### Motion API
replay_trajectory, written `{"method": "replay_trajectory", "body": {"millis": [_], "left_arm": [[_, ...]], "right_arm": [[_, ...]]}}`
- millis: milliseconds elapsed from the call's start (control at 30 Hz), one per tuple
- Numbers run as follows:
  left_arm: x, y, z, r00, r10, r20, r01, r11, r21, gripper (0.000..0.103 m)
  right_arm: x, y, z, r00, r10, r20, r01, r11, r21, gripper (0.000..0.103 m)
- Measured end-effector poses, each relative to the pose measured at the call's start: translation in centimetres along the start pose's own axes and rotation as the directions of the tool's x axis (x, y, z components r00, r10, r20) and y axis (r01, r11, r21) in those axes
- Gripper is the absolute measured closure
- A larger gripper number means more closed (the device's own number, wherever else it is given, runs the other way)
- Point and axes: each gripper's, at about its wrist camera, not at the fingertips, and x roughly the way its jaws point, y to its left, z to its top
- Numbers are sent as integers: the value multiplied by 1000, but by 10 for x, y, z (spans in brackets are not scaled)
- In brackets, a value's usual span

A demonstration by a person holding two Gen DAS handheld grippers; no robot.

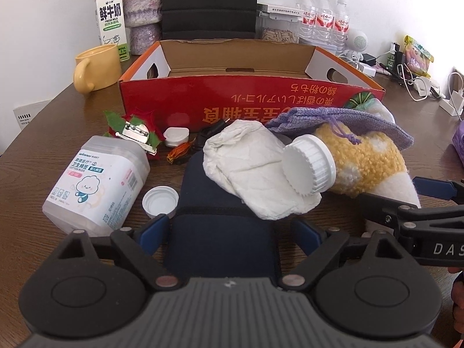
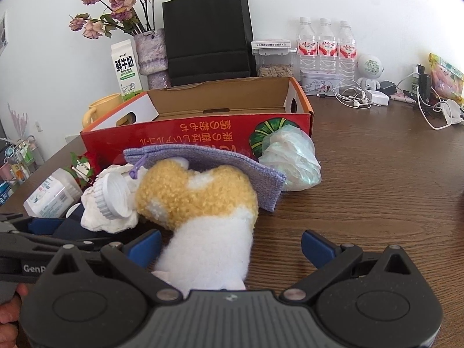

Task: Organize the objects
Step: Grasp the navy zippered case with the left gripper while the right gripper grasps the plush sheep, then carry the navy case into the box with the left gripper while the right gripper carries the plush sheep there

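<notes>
In the left wrist view, a yellow mug (image 1: 97, 65) and a milk carton (image 1: 111, 20) stood at the upper left of the frame. Below them, a tub of cotton buds (image 1: 95, 179) lay on its side on the brown table (image 1: 43, 133), with a loose white cap (image 1: 160, 202) just beside it. The left gripper (image 1: 229, 233) filled the lower centre; its blue fingers (image 1: 153, 232) were spread, one at each side of a dark navy pouch (image 1: 220, 240), and I cannot tell if they touched it. A crumpled white tissue (image 1: 246, 168) lay on the far end of the pouch, and a white bottle (image 1: 308, 165) rested on the tissue. The red box (image 1: 252, 101) stood open across the upper centre. At the right, a purple bag (image 1: 333, 120) lay over a yellow and white sock (image 1: 362, 162).

In the right wrist view, the sock (image 2: 200, 203) lay in the centre of the frame, with its white end between the spread fingers (image 2: 145, 246) of the right gripper (image 2: 232, 248); the left finger seemed to touch it and the right finger stood apart. The purple bag (image 2: 246, 168) lay behind the sock and a plastic bag (image 2: 293, 159) was to the right, against the box (image 2: 174, 136). Three water bottles (image 2: 326, 46) stood at the upper right.
</notes>
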Motion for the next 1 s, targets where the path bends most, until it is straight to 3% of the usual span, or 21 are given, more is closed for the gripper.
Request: {"method": "replay_trajectory", "body": {"millis": [100, 167, 300, 600, 1000], "left_arm": [[-2, 0, 1, 1000, 9, 13, -9, 1000, -3, 30], [-3, 2, 2, 1000, 1, 15, -1, 1000, -10, 32], [-6, 1, 0, 1000, 2, 26, -2, 1000, -10, 35], [-24, 5, -4, 997, 18, 71, -18, 1000, 2, 38], [-76, 28, 0, 980, 88, 181, -88, 996, -3, 38]], "right_arm": [[2, 1, -1, 1000, 15, -4, -15, 1000, -4, 10], [2, 2, -1, 1000, 29, -6, -29, 1000, -6, 17], [0, 5, -3, 997, 76, -5, -76, 997, 0, 49], [-25, 7, -4, 996, 48, 70, -49, 999, 11, 55], [-64, 2, 7, 989, 14, 146, -19, 999, 35, 55]]}}
